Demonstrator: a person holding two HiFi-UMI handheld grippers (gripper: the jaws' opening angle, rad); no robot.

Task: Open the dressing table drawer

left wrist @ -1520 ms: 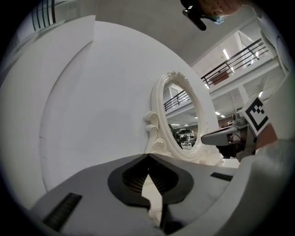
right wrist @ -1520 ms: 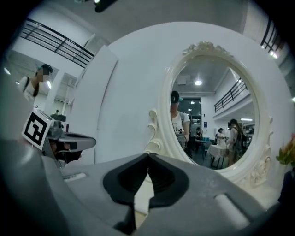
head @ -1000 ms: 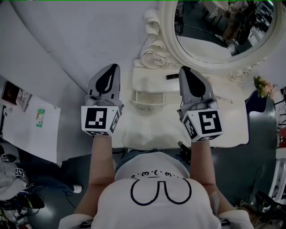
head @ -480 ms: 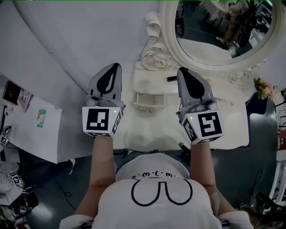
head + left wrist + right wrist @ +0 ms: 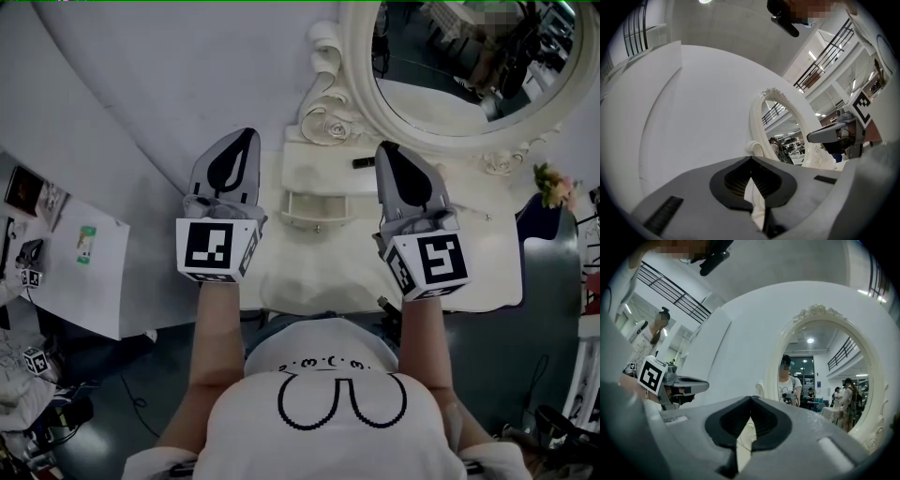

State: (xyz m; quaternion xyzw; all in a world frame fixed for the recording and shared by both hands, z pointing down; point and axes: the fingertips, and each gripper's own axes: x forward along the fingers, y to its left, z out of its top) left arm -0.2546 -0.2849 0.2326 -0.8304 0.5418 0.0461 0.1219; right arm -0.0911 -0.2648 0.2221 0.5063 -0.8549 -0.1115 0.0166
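The white dressing table point(image 5: 487, 272) stands against the wall under an oval mirror point(image 5: 469, 75). Its small drawer point(image 5: 314, 208) with a round knob point(image 5: 316, 228) sits on the tabletop between my two grippers, and it looks closed. My left gripper point(image 5: 246, 137) hovers to the left of the drawer, its jaws shut and empty, tips meeting in the left gripper view point(image 5: 751, 158). My right gripper point(image 5: 385, 148) is held to the right of the drawer, also shut on nothing point(image 5: 751, 398). Neither gripper touches the drawer.
A small black object point(image 5: 363, 162) lies on the tabletop behind the drawer. Pink flowers point(image 5: 553, 183) stand at the table's right end. A white board with papers point(image 5: 75, 262) lies on the floor at the left. The carved mirror frame point(image 5: 323, 117) rises just behind the drawer.
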